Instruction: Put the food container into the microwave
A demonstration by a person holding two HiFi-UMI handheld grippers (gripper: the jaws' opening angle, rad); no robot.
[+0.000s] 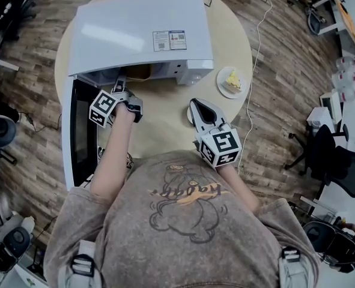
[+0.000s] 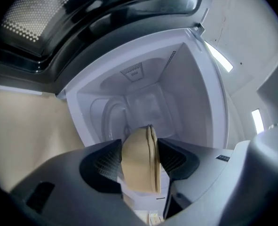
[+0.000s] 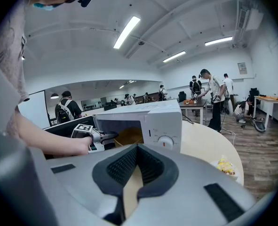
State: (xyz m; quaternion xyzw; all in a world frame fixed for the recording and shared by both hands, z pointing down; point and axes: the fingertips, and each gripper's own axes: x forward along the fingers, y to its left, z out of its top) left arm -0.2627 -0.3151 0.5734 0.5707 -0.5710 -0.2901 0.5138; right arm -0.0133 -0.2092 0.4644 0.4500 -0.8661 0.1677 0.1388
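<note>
The white microwave [image 1: 141, 35] stands on the round table with its door [image 1: 81, 131] swung open to the left. My left gripper [image 1: 120, 83] is at the cavity's mouth, shut on the tan food container [image 2: 139, 159], which is pinched upright between both pads. In the left gripper view the white cavity [image 2: 143, 93] lies straight ahead of the container. The right gripper view shows the container [image 3: 129, 136] just inside the opening. My right gripper [image 1: 196, 104] hovers shut over the table in front of the microwave, holding nothing.
A white plate with yellow food [image 1: 231, 81] sits on the table right of the microwave. The beige table [image 1: 165, 119] ends close behind the plate. A cable [image 1: 258, 35] runs across the wood floor; office chairs and people stand further off.
</note>
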